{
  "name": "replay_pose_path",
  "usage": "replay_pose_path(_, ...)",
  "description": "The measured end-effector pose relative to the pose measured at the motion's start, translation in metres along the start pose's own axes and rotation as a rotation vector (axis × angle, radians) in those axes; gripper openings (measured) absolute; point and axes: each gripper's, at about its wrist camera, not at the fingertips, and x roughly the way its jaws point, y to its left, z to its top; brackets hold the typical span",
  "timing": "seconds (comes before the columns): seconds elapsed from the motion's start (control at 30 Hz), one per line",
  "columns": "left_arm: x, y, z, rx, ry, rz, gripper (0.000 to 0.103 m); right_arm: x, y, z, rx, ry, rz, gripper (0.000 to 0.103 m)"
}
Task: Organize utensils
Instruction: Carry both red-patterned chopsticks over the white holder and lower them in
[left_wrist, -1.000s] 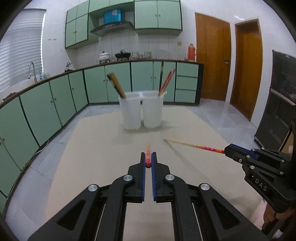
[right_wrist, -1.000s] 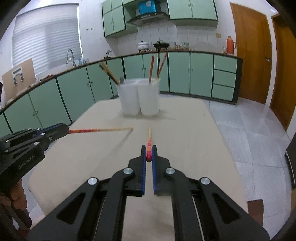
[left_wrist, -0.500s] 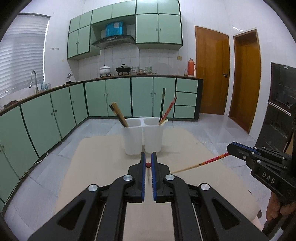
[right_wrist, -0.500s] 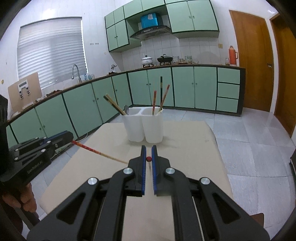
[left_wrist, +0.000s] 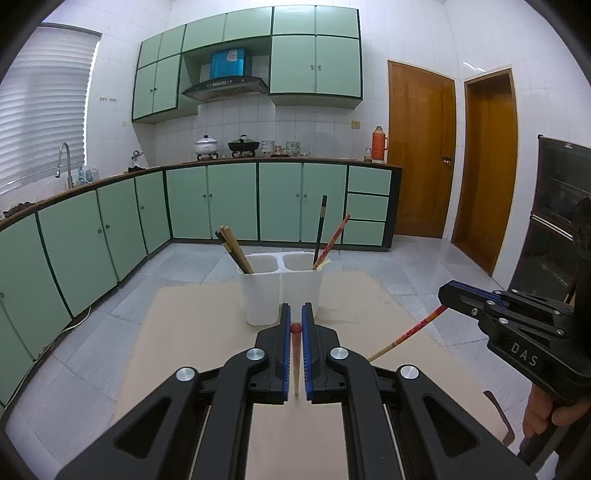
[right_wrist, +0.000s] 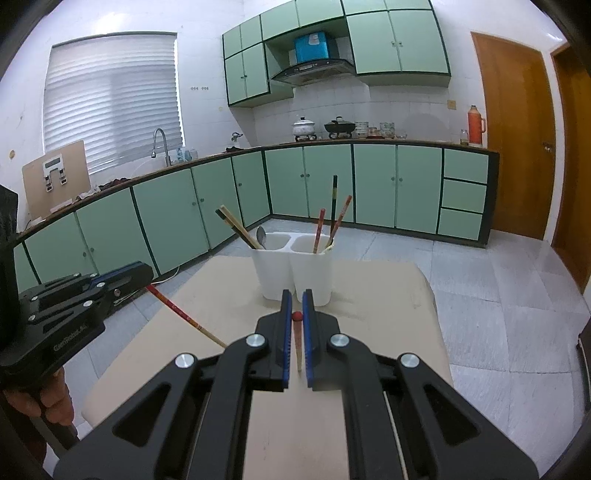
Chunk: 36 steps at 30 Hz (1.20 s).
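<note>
Red-topped chopsticks are pinched in both my sets of jaws, one in the left gripper (left_wrist: 296, 328) and one in the right gripper (right_wrist: 297, 315), each held at its red end and hanging tip-down over the desk (left_wrist: 192, 317), short of the white holder (right_wrist: 291, 269). Such thin grips could pivot, so a tip may catch the holder's rim or tip it. Each chopstick (left_wrist: 406, 334) is slim, pale wood below a red patterned band.

wrist views side by side, facing shared white holder (left_wrist: 280, 288), near
</note>
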Motion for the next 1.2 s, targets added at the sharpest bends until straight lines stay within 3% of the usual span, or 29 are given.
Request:
replay_pose_path(0.87,0.013,0.013,0.055,0.016,-0.047,-0.048,0.006,0.029,-0.002,0.085,-0.058,0.021,0.131,0.005)
replay_pose_path(1.2,0.042,0.026,0.1,0.008,-0.101,-0.026,0.006,0.05,-0.014,0.141,-0.05,-0.032,0.131,0.005)
